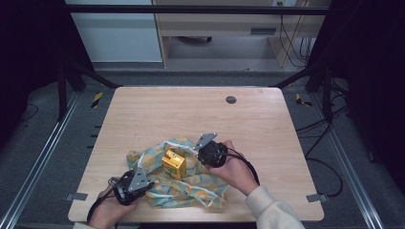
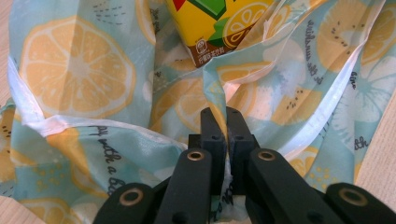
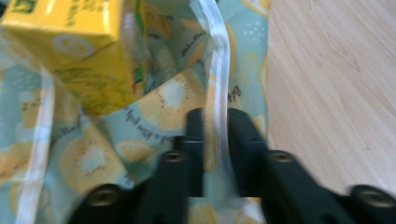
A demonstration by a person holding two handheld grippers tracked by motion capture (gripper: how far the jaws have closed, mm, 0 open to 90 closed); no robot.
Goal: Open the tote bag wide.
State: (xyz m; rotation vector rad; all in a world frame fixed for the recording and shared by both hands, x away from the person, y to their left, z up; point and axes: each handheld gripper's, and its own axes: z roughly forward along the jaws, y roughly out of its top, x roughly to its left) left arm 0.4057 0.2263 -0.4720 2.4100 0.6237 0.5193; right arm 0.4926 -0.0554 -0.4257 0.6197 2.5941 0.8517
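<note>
on a pale wooden desk (image 1: 157, 107) ringed by grey floor and dark frame posts, with a light cabinet against the far wall and cables trailing at the right, a lemon-print cloth bag (image 1: 191, 188) lies crumpled near the front edge. at the left, the left tool (image 1: 136, 182) sits at the bag's near-left corner, jaws pressed together on a fold of the fabric (image 2: 219, 100) beside its white trim. in the middle, a yellow juice carton (image 1: 174, 163) stands on the bag, between the two tools and just beyond each jaw tip. at the right, the right tool (image 1: 204, 151) meets the bag's far-right edge, jaws nearly together, pinching the bag's white handle strap (image 3: 218, 70). bare desk lies further right.
</note>
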